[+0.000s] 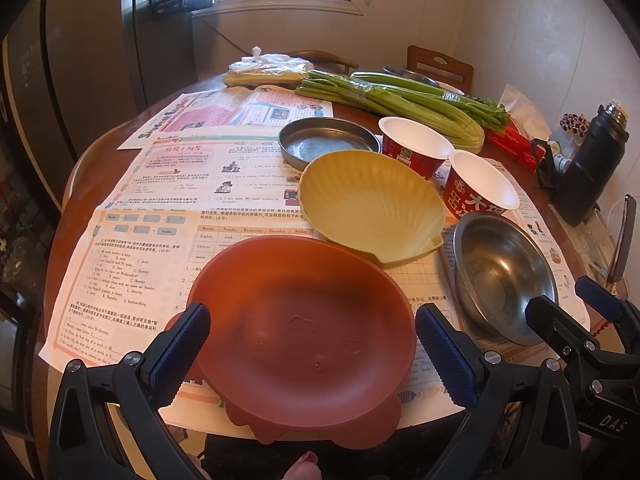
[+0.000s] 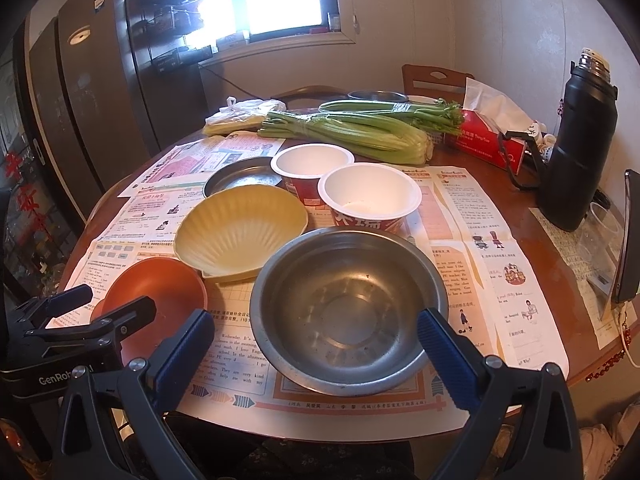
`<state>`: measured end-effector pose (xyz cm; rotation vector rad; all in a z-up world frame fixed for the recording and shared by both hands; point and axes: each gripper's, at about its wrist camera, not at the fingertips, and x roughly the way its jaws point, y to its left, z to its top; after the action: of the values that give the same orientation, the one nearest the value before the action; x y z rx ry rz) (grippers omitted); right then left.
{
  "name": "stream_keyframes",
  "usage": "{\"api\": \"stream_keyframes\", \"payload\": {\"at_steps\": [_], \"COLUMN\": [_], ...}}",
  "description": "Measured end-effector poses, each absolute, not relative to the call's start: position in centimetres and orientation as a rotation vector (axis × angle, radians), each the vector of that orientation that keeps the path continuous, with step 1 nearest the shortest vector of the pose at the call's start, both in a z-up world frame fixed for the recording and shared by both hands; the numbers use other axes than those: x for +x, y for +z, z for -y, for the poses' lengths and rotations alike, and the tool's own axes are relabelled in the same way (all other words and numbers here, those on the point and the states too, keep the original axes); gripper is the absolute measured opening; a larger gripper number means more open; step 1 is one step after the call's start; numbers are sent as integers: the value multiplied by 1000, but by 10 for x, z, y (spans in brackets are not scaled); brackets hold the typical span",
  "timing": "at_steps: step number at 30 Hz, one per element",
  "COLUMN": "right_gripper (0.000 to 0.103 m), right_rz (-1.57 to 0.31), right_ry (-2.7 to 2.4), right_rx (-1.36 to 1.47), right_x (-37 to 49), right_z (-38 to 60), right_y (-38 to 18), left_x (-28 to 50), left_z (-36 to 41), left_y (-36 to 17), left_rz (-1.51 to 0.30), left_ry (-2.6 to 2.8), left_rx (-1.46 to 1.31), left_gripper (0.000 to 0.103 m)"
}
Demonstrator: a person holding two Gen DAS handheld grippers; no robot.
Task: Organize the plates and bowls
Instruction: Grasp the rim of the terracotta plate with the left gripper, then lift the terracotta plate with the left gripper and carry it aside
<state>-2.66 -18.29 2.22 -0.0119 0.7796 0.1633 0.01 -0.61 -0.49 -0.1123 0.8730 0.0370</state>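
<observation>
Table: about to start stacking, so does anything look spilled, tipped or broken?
Nothing is spilled or broken. The red plate overhangs the near table edge, so it could tip. The steel bowl, shell dish and both cups sit upright.

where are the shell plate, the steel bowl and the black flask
shell plate (image 2: 240, 230): right wrist view, on its ribbed inner face.
steel bowl (image 2: 344, 320): right wrist view, on its flat inner bottom.
black flask (image 2: 576, 152): right wrist view, on the middle of its body.
</observation>
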Motion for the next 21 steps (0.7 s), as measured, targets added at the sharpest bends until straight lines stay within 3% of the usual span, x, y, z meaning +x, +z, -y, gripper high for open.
{"api": "stream_keyframes", "payload": {"at_steps": [21], "right_gripper": [102], "right_rz": [-760], "right_ry": [179], "right_rx": [-42], "right_x": [-34], "right_z": [171], "right_y": [27], "left_x": [-12], "left_z": [-3], "left_y": [-4], "left_rz": [-864], "left_ry": [32], "left_rx": [-135], "left_gripper": [102]}}
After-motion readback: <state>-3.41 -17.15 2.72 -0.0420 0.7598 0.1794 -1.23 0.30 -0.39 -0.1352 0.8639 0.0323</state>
